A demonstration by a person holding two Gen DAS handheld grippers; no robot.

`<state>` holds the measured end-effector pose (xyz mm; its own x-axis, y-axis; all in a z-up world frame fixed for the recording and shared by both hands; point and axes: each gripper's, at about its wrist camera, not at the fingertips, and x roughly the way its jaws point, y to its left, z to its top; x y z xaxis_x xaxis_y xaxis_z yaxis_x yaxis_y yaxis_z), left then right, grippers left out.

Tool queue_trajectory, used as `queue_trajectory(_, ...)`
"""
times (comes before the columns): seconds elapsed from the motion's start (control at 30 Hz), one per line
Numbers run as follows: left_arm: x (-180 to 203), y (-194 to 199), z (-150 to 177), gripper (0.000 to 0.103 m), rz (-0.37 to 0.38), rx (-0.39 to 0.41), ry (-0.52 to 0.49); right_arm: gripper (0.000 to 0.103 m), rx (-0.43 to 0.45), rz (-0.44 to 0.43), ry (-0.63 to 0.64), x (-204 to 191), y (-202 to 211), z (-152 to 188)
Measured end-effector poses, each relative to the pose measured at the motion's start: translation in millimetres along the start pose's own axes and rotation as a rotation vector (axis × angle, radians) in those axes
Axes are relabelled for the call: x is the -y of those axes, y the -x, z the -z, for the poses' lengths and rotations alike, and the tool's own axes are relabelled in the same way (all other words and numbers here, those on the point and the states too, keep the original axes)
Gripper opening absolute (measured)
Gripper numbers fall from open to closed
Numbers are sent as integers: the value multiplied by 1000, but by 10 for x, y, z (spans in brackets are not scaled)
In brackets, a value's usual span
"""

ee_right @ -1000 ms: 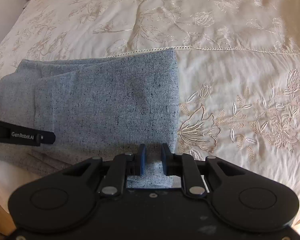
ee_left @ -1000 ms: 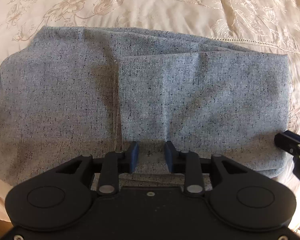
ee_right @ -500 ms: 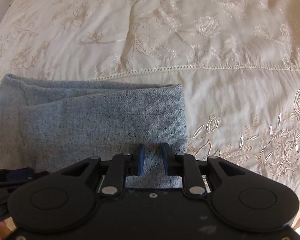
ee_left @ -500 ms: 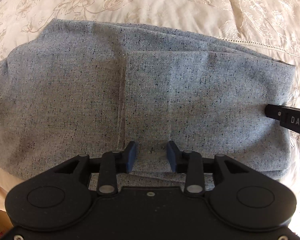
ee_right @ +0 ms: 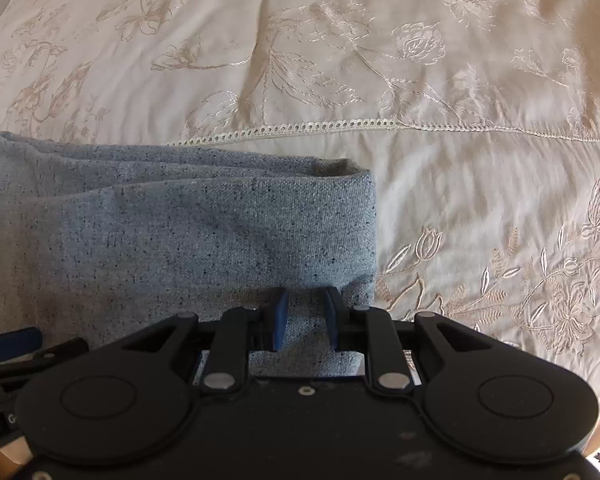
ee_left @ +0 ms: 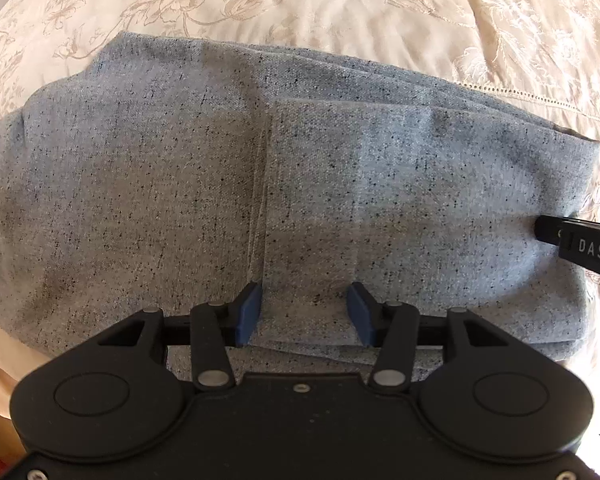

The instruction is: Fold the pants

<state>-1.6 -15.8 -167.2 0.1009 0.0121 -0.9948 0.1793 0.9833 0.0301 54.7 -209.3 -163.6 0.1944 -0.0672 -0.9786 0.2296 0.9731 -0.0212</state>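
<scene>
Grey speckled knit pants [ee_left: 180, 184] lie folded in layers on the embroidered bedspread [ee_right: 460, 184]. They look soft, limp and light. Our left gripper [ee_left: 305, 312] has its fingers spread over the near edge. Right gripper [ee_right: 303, 318] fingers are narrower, fabric between them, pinch unconfirmed. We'd grab the near stacked edges, all layers together.

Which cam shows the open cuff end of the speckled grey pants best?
Right wrist. The open cuff end of the speckled grey pants sits mid-frame, its inner lining visible against the cream embroidered bedspread. The left wrist view shows that end only edge-on at far right, near the right gripper's tip.
</scene>
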Motion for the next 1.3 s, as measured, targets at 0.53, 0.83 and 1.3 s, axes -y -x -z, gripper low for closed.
queue_trajectory(0.53, -1815, 567, -67, 55, -7, 151, 120, 24, 89, 119, -133, -562, 484, 129)
queue_trajectory(0.83, -3412, 538, -215, 54, -91, 193, 247, 24, 130, 25, -81, -1736, 820, 304)
queue_trajectory(1.3, -4286, -187, -188, 78, 50, 146, 278, 24, 97, 15, 6, -2810, 914, 463)
